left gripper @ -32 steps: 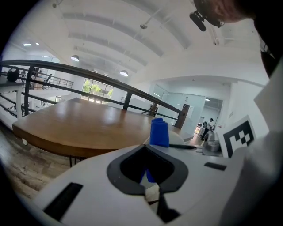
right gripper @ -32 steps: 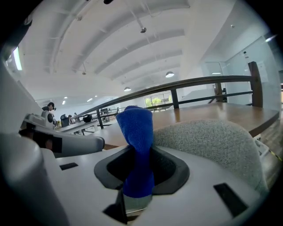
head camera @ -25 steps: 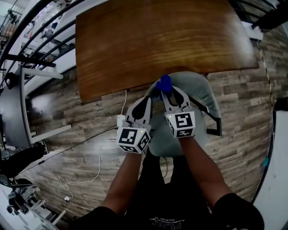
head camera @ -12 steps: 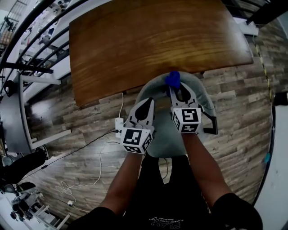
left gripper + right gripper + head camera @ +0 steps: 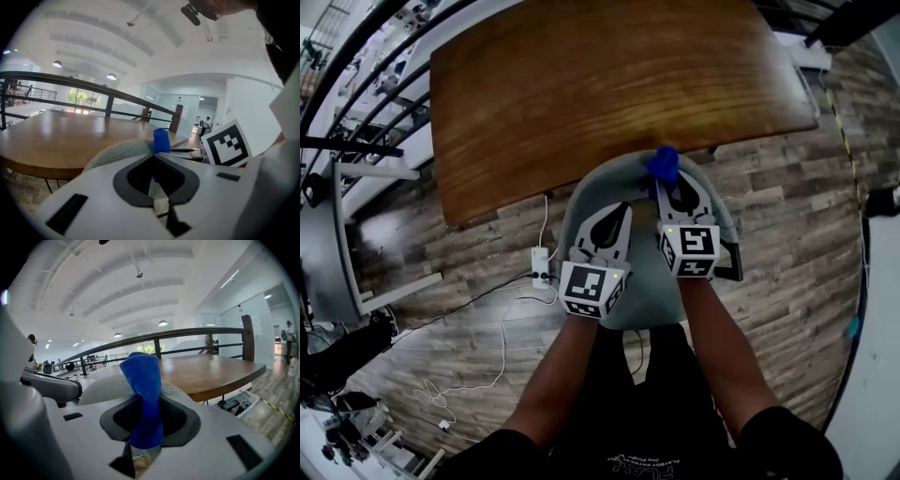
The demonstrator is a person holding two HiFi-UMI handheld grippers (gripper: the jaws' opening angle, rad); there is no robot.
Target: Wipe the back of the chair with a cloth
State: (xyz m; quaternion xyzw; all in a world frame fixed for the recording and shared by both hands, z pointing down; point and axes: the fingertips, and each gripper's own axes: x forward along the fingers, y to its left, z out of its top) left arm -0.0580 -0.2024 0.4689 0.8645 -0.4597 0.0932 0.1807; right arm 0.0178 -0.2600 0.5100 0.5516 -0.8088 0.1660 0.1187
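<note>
The blue cloth point(image 5: 662, 163) is sticking up between the jaws of the right tongs point(image 5: 667, 187), which are clamping it tight at the far edge of the grey chair point(image 5: 581, 202). Just left of them, the left tongs point(image 5: 622, 212) are pointing over the same chair, jaws pressed together on nothing. The wooden desk point(image 5: 581, 84) is stretching away beyond both.

Bright ceiling lamps, heavy fisheye distortion
</note>
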